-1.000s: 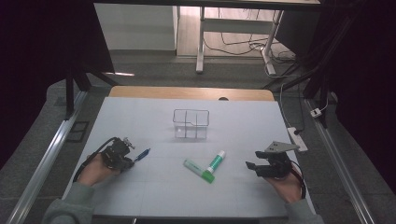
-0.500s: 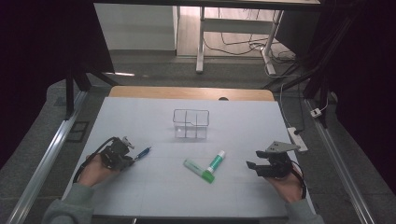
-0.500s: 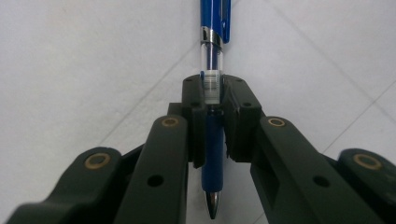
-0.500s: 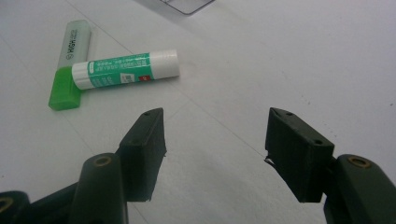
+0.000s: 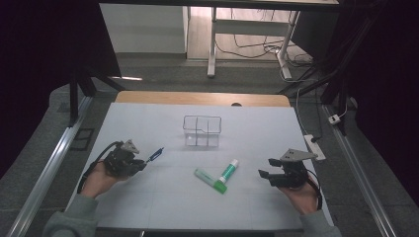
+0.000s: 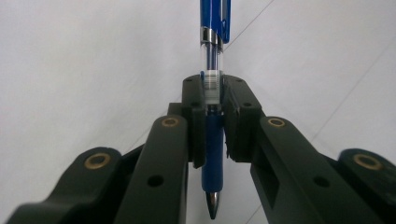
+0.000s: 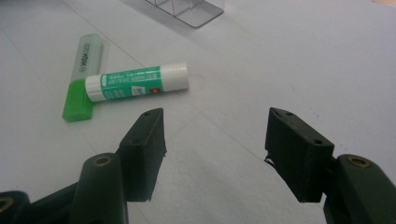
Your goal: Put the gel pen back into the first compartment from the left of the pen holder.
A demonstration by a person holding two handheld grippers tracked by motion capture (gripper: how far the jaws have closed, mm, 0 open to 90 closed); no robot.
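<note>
Presently, item one: the left gripper (image 5: 141, 163) is clamping a blue pen (image 5: 156, 154) between its pads, at the left side of the white table (image 5: 148, 207). Seen from the left gripper view, the pen (image 6: 212, 107) is lying lengthwise between the jaws, its metal tip pointing back toward the camera and its clipped blue end sticking out beyond the fingertips. From the high view that end is pointing toward the clear divided container (image 5: 202, 131), which is standing well apart near the table's middle.

Item two: the right gripper (image 5: 266, 176) is sitting at the right side of the table with its jaws spread and nothing between them. In the right gripper view, the gripper (image 7: 215, 135) is facing bare tabletop.

Item three: a glue stick (image 5: 228, 170), white with a green label, is lying between the two grippers, its lower end touching the green end of a highlighter (image 5: 209, 180); the two are forming a narrow V. In the right gripper view the glue stick (image 7: 137, 81) is lying just beyond the jaws, beside the highlighter (image 7: 84, 79), with the container's base (image 7: 187, 9) farther off.
</note>
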